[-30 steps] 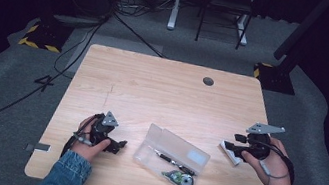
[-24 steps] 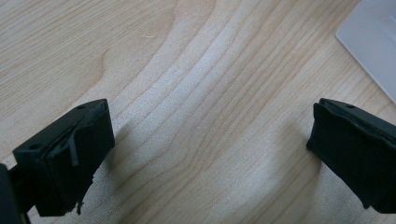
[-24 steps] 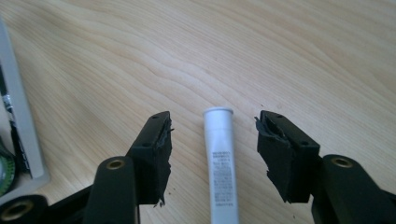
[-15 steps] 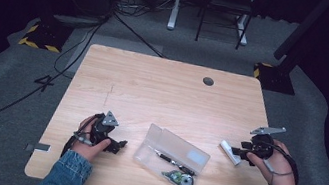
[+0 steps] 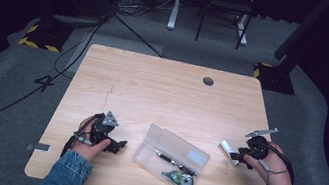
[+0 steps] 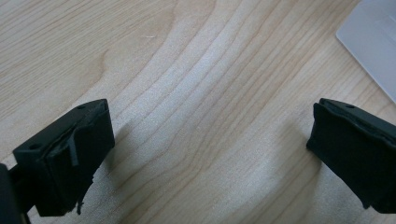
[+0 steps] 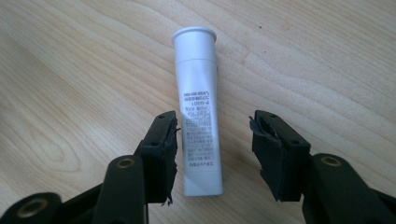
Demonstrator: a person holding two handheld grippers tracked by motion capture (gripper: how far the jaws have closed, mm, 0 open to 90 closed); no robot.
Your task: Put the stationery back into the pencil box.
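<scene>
Near the table's (image 5: 162, 92) right edge, the right tool (image 7: 214, 140) has just been closing around the white tube (image 7: 198, 112) — not yet gripped; left tool (image 6: 210, 154) rests released; the open case (image 5: 173, 153) awaits.

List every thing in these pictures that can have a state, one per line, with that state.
White tube: lying flat on the table, cap on, between the open jaws.
Right tongs: open, jaws have just been closing, not pressing the tube.
Left tongs: open, nothing between.
Clear case: lid open, pen and tape roller inside.
</scene>
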